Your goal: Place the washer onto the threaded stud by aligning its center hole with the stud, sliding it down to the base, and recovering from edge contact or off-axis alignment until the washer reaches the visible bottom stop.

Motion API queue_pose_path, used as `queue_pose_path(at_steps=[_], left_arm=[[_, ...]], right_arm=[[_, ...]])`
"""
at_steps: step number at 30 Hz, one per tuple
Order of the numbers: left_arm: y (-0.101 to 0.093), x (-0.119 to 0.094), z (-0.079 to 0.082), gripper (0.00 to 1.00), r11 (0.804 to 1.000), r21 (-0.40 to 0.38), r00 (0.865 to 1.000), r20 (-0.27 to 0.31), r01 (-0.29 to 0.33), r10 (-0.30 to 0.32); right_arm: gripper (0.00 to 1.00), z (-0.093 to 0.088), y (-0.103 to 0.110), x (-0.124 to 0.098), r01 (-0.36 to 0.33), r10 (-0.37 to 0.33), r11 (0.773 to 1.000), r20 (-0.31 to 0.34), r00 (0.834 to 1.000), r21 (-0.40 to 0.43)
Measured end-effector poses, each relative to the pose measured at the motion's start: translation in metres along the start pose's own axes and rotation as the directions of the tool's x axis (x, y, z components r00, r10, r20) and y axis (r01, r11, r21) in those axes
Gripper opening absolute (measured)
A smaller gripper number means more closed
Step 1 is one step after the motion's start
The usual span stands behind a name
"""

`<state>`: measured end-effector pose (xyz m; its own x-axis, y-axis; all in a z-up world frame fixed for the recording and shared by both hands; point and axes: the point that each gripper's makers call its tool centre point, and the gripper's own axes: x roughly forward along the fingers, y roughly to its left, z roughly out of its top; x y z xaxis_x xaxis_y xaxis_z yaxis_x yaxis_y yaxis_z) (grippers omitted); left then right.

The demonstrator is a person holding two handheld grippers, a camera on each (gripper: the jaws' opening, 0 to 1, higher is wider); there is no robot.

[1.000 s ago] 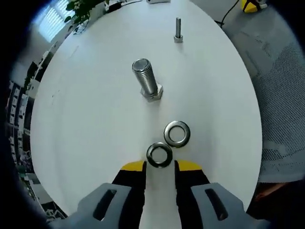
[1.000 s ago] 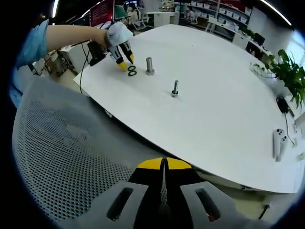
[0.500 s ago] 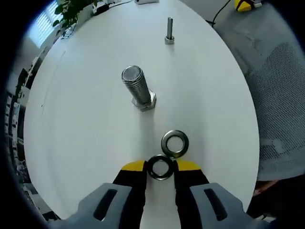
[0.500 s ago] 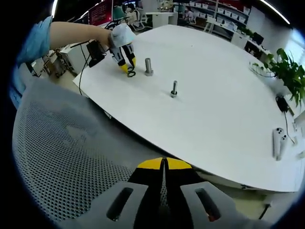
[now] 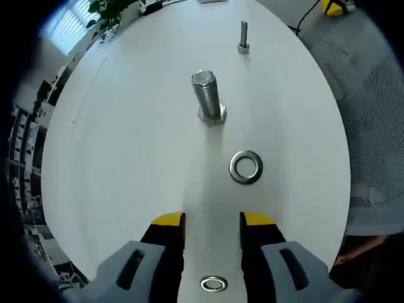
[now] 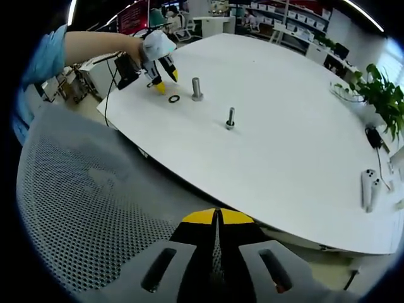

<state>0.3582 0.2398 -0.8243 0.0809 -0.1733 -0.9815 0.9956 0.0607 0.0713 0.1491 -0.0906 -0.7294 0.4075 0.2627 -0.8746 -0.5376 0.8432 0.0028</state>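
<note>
Left gripper view: flat silver washer [image 5: 245, 167] lies beside upright stud [image 5: 207, 98].

Bright, even overhead light is washing the white worktop [image 5: 126, 158], shadows are staying faint, and fisheye distortion is bending and softening its edges.

We see a broad white oval table [image 5: 126, 158], and on it a large threaded stud [image 5: 207, 98] standing upright on its hex head. Near it a washer [image 5: 245, 167] lies flat, and a second washer [image 5: 213, 284] lies flat well apart from the first. Further along stands a slimmer bolt [image 5: 243, 36], upright too. Near the far edge we spot two white controllers [image 6: 370, 188] lying side by side.
</note>
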Motion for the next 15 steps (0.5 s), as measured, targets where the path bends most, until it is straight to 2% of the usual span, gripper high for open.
queue_pose_path(at_steps=[3, 6, 9, 13, 15], left_arm=[[0.007, -0.007, -0.033, 0.36, 0.999, -0.011, 0.998, -0.048, -0.035, 0.035], [0.006, -0.013, -0.065, 0.37, 0.994, -0.105, 0.997, -0.076, -0.035, 0.027], [0.003, -0.015, -0.086, 0.37, 0.987, -0.156, 0.995, -0.094, -0.046, 0.031], [-0.003, -0.011, -0.095, 0.37, 0.968, -0.247, 0.998, -0.055, -0.04, 0.027], [0.0, -0.009, -0.1, 0.36, 0.964, -0.262, 0.998, -0.043, -0.047, 0.037]], right_arm=[[0.04, 0.0, 0.001, 0.0, -0.002, 0.002, 1.0, 0.0, 1.0, -0.003], [0.04, 0.0, 0.0, 0.0, -0.002, 0.002, 1.0, 0.0, 1.0, -0.003], [0.04, 0.0, 0.001, 0.0, -0.002, 0.002, 1.0, -0.001, 1.0, -0.004], [0.04, 0.0, 0.001, 0.0, -0.002, 0.002, 1.0, -0.004, 1.0, -0.003], [0.04, -0.001, 0.001, 0.0, -0.003, 0.002, 1.0, -0.005, 1.0, -0.003]])
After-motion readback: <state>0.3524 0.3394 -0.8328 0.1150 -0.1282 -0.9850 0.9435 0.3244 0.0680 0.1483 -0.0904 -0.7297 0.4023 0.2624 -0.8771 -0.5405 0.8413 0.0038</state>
